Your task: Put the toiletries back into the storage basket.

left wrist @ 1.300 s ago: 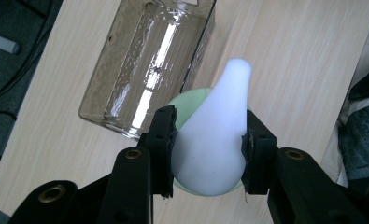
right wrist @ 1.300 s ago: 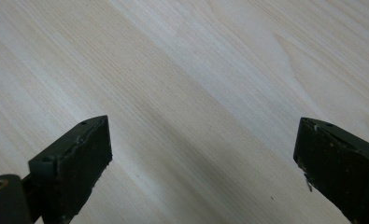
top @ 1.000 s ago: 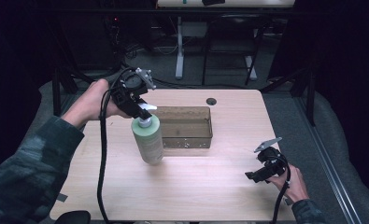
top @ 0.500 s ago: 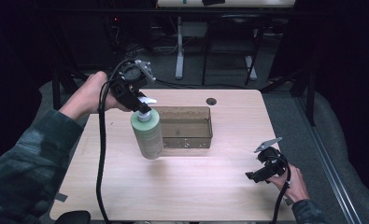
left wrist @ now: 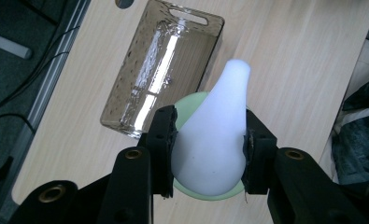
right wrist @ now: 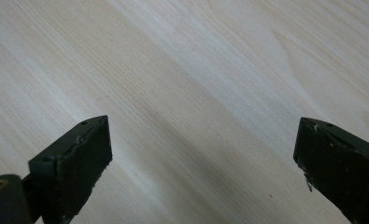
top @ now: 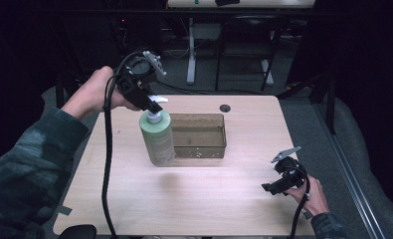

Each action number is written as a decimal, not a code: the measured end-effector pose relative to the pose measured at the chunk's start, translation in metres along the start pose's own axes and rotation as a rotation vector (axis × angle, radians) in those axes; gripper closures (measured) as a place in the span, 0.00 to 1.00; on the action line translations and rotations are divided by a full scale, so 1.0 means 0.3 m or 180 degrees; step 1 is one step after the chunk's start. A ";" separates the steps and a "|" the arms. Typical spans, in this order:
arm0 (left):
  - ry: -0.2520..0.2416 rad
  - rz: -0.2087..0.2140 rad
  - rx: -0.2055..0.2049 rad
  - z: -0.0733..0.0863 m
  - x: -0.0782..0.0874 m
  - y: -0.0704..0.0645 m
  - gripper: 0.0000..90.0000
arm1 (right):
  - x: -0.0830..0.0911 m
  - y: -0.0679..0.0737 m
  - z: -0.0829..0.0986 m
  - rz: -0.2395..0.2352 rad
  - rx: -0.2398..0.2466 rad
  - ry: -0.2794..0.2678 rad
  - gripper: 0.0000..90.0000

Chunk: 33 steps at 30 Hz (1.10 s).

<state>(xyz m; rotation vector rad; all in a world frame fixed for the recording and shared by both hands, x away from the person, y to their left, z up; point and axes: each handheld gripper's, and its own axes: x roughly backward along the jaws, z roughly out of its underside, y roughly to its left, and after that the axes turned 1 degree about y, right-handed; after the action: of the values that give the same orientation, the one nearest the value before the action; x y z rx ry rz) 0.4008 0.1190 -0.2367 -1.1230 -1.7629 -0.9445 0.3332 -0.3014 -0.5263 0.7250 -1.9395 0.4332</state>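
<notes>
While the person's left forearm reaches in over the near-left edge of the table (top: 134,199), the left gripper (top: 153,103) sits at the top of a pale green bottle (top: 157,137), its jaws closed against both sides of the white pump head (left wrist: 215,140). Seen from the left gripper view, the pump's spout points away from the jaws, and the bottle's green shoulder shows beneath it. The bottle stands upright on the table, touching or just beside the left end of a clear smoky plastic bin (top: 200,135); from the high view I cannot tell which. The bin rests open side up toward the back middle of the table, with a slot handle in its far end wall. A small dark round hole (top: 225,107) lies in the tabletop behind the bin. Well apart, near the front right corner, the right gripper (top: 276,186) hovers low over bare wood, its jaws spread wide with nothing between them.
</notes>
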 end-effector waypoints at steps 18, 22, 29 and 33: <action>-0.0015 -0.0082 0.0037 -0.052 0.039 0.030 0.70 | 0.000 0.002 -0.001 -0.0005 -0.0004 -0.0003 0.05; -0.0006 -0.0117 0.0030 -0.064 0.046 0.039 0.70 | 0.001 0.001 0.000 0.0013 -0.0007 -0.0016 0.05; 0.0001 -0.0161 0.0047 -0.085 0.055 0.055 0.70 | 0.003 0.001 0.000 0.0017 0.0010 -0.0022 0.05; 0.0002 -0.0242 0.0046 -0.096 0.061 0.059 0.70 | 0.002 0.002 0.000 0.0005 -0.0003 -0.0026 0.05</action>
<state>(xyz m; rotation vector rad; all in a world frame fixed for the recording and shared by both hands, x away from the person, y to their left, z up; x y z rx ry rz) 0.4195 0.1048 -0.2062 -1.0528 -1.8202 -0.9756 0.3327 -0.3012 -0.5257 0.7258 -1.9479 0.4309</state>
